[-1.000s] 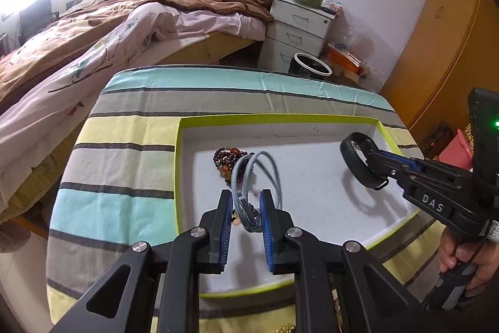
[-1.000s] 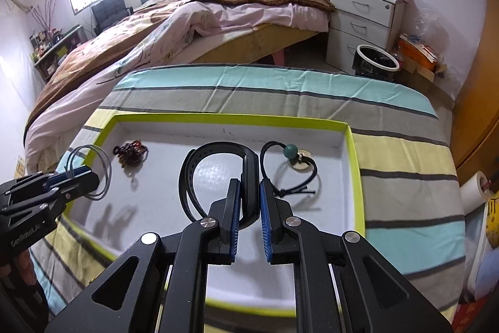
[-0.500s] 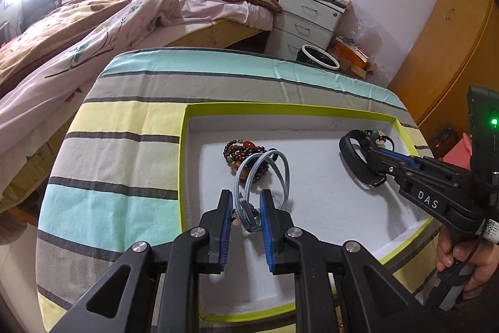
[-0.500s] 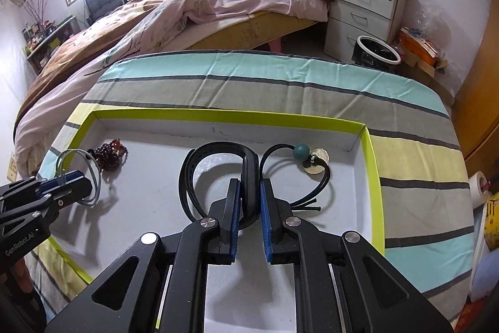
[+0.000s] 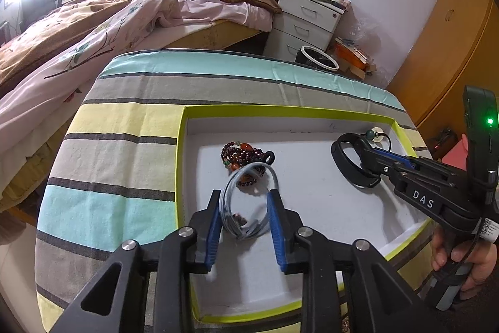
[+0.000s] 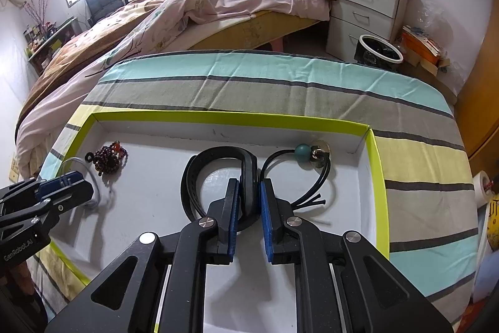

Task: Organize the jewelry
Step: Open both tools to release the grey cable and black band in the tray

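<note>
A shallow white tray with a lime rim (image 5: 280, 110) (image 6: 224, 117) lies on the striped table. My left gripper (image 5: 244, 197) is open over the tray's left part; a grey-blue wire bracelet (image 5: 249, 177) (image 6: 93, 180) sits loose between its fingers. Just beyond lies a dark red bead bracelet (image 5: 240, 153) (image 6: 109, 158). My right gripper (image 6: 249, 189) (image 5: 365, 145) is shut on a black band bracelet (image 6: 215, 155) (image 5: 346, 167), low over the tray's right part. A black cord necklace with a green bead (image 6: 302, 152) (image 5: 371, 133) lies in the far right corner.
The tray sits on a table under a striped cloth (image 6: 265, 89). Behind it stand a bed (image 5: 124, 11), a white drawer unit (image 5: 305, 17) and a black bin (image 5: 316, 60). A wooden wardrobe (image 5: 449, 36) stands at the right.
My left gripper's jaws have opened and let go of the grey-blue wire bracelet, which now rests in the tray. Both grippers moved forward over the tray. The right one still holds the black band.
</note>
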Demonstrator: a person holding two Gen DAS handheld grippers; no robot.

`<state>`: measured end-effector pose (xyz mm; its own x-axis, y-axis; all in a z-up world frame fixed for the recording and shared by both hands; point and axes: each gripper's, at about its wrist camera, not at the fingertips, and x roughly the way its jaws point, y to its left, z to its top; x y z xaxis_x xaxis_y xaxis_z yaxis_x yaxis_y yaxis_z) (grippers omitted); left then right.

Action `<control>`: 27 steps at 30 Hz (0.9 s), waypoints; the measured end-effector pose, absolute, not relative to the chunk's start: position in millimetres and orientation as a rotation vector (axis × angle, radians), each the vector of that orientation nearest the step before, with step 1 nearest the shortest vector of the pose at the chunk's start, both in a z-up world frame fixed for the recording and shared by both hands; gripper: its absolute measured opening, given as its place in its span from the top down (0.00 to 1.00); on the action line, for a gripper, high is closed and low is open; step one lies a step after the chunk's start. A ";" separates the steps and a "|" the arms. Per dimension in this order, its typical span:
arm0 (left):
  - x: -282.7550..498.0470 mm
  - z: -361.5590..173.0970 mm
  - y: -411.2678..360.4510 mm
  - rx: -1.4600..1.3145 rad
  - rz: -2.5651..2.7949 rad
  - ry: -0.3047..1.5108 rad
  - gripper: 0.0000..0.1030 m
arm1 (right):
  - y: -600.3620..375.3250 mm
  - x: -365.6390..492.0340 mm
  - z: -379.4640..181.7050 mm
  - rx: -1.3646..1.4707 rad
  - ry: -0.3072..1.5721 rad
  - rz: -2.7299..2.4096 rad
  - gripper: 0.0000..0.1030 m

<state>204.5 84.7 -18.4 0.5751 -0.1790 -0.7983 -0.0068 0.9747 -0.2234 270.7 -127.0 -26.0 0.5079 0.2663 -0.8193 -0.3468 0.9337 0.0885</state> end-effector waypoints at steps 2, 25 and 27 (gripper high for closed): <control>203.6 -17.9 84.0 -0.202 -0.098 0.953 0.71 | -127.2 270.6 -25.5 -0.089 0.970 0.368 0.85; 164.4 10.3 84.0 -0.225 -0.103 0.883 0.53 | -142.2 240.7 3.3 -0.015 0.896 0.401 0.63; 153.3 15.1 86.2 -0.242 -0.109 0.865 0.53 | -144.8 232.2 7.8 -0.012 0.882 0.402 0.63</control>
